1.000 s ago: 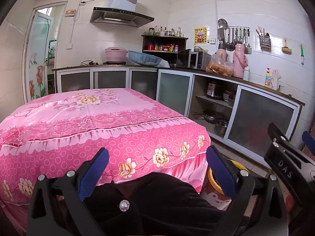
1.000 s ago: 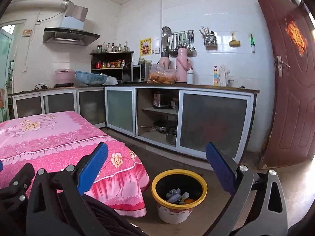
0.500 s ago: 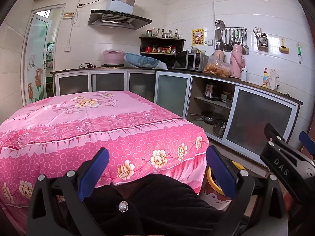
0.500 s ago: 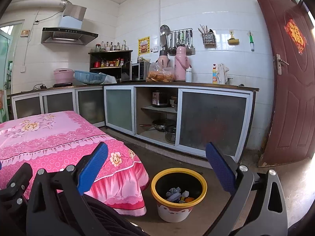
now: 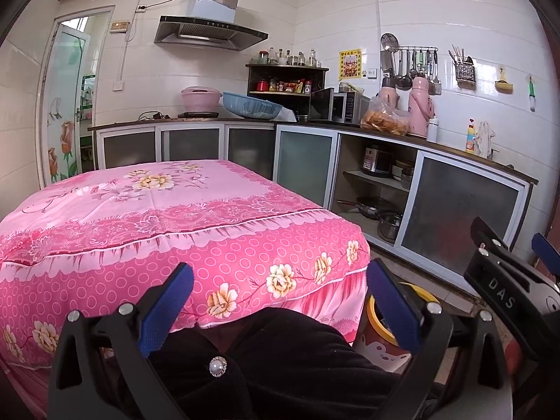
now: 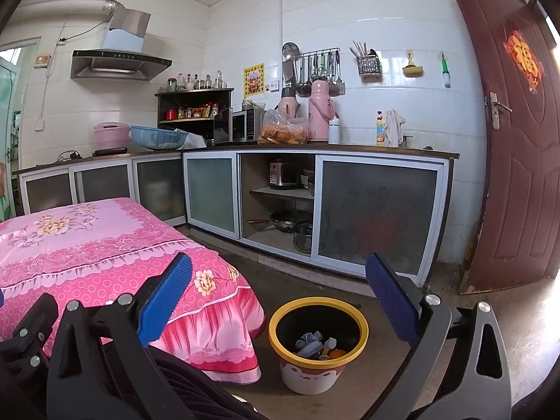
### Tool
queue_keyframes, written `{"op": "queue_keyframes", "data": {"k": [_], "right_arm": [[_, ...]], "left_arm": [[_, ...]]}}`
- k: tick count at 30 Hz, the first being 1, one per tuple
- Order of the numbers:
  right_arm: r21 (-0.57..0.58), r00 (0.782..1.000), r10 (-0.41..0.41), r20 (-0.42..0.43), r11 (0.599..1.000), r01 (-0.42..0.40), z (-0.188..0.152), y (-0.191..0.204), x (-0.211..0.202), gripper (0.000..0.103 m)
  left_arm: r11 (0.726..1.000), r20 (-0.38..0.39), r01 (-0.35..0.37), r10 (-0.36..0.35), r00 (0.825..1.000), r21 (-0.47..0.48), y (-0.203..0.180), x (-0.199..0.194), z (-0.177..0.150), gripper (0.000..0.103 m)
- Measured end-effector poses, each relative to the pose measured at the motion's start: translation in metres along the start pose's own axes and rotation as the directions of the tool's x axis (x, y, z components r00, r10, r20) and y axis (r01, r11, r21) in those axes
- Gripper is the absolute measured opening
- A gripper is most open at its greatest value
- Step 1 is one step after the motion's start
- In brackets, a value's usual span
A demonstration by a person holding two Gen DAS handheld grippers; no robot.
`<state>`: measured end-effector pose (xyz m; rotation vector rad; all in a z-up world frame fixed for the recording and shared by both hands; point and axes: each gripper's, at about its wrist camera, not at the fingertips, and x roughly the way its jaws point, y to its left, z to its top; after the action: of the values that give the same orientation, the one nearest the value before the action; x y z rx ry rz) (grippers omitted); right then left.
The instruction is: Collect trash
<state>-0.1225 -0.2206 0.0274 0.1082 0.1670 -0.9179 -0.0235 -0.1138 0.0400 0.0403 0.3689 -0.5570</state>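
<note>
Both held low and close to the lap, dark clothing with a pearl button (image 5: 217, 366) right under the left gripper (image 5: 280, 309), probably just a resting pose between grabs. Left gripper gaping wide, nothing between the blue pads; same for the right gripper (image 6: 278, 299), wide open and empty. Just beyond the right jaws, a bit below and between them: trash bin (image 6: 357, 318) on the floor, yellow rim, white base with a cartoon face, dark inside, a few crumpled wrappers and something orange at the bottom, so looks like collecting mostly done. Tucked beside the table corner, handy for dropping stuff in. Ahead of the left jaws, pink floral tablecloth (image 5: 157, 210), no trash spotted on top. Farther out, kitchen counter (image 6: 350, 147) along the wall.
</note>
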Motion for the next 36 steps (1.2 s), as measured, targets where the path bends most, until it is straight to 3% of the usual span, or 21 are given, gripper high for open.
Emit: {"op": "queue_keyframes", "data": {"k": [36], "right_arm": [[0.01,1.0,-0.01,-0.004,1.0,0.011,-0.003,0.0013,-0.0017,0.095]], "left_arm": [[1.0,-0.005,0.021,-0.021,1.0,0.013,0.0035,0.0035,0.0009,0.095]]}}
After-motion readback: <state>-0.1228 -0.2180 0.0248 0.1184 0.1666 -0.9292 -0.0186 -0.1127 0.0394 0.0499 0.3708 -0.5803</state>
